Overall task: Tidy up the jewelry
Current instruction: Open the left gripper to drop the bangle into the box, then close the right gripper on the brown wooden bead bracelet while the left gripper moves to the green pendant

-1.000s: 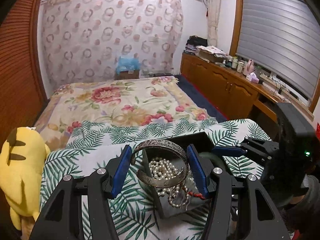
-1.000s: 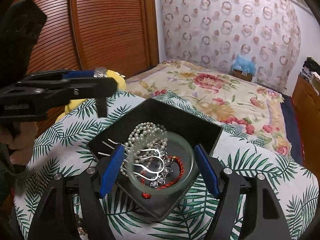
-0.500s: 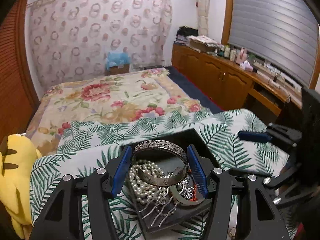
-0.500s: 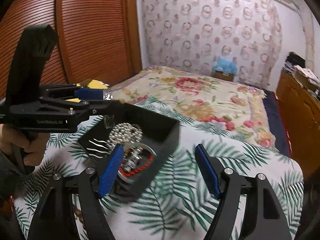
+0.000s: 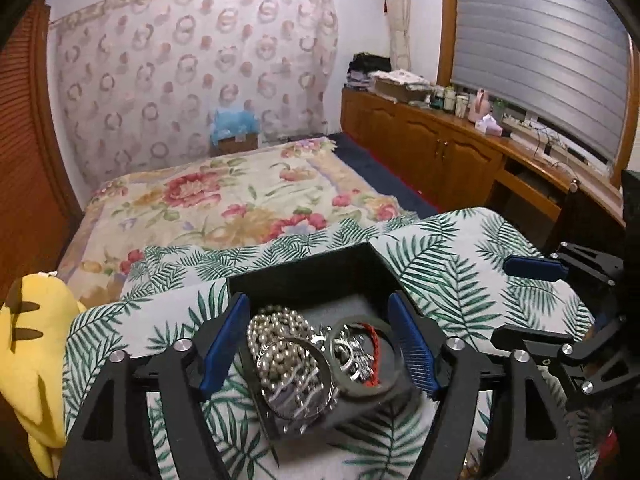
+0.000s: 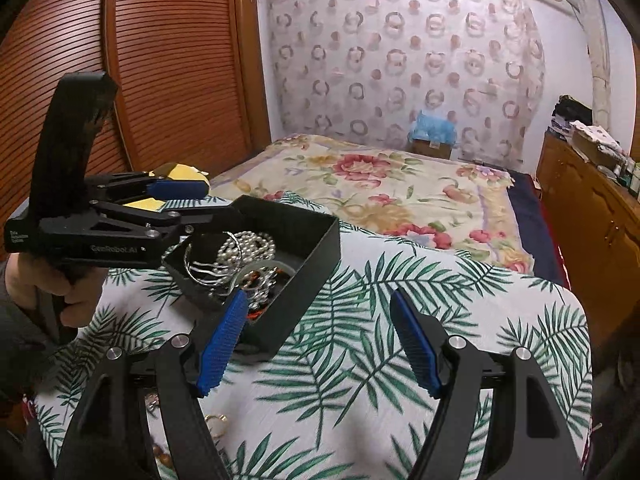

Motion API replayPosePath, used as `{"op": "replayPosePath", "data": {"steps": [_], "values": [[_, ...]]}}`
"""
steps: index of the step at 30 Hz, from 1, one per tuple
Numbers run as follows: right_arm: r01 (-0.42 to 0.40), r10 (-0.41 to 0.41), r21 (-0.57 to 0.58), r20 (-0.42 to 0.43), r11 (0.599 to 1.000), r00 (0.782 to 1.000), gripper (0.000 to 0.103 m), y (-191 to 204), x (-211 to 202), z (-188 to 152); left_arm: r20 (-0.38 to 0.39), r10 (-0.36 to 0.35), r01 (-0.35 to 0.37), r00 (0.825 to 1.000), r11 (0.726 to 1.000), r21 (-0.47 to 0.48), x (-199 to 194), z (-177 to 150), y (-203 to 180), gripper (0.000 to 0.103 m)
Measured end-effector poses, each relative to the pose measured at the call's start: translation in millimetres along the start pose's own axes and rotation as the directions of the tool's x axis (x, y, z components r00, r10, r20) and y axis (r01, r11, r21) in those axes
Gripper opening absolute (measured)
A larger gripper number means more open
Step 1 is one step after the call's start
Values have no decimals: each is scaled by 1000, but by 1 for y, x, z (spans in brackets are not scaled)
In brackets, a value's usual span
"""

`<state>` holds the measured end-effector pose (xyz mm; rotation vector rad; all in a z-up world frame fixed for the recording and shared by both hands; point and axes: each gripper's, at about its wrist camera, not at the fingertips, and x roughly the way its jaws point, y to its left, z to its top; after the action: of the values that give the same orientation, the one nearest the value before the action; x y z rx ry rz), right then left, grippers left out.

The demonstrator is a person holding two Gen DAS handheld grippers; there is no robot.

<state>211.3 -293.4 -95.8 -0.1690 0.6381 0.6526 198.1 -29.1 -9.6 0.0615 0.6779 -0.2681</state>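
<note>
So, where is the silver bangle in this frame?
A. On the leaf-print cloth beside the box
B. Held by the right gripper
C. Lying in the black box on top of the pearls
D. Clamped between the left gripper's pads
C: the silver bangle lies in the black box over the pearl necklace, and the opening left gripper has its pads clear of it.

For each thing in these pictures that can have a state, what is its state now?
black box: open, no lid on it, holds jewelry.
silver bangle: lying in the box on the pearls, released.
pearl necklace: heaped in the box.
red cord bracelet: in the box.
left gripper: jaws opening, empty, over the box.
right gripper: open, empty, over the leaf-print cloth.
window blind: lowered.
</note>
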Motion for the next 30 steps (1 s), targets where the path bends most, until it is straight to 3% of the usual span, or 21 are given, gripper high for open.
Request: {"op": "replayPosePath", "data": {"steps": [2, 6, 15, 30], "values": [[-9, 8, -9, -6, 1000, 1000, 75, 7, -5, -7, 10, 1, -1, 1000, 1000, 2, -11, -5, 0, 74], [-18, 17, -20, -38, 1000, 999, 61, 19, -6, -21, 19, 5, -5, 1000, 1000, -7, -30, -21, 1, 83], [-42, 38, -34, -110, 999, 993, 39, 50, -5, -52, 10, 3, -3, 1000, 1000, -15, -54, -55, 5, 87], [-87, 79, -37, -178, 996, 981, 23, 87, -1, -77, -18, 30, -31, 999, 997, -67, -83, -105, 20, 88]]}}
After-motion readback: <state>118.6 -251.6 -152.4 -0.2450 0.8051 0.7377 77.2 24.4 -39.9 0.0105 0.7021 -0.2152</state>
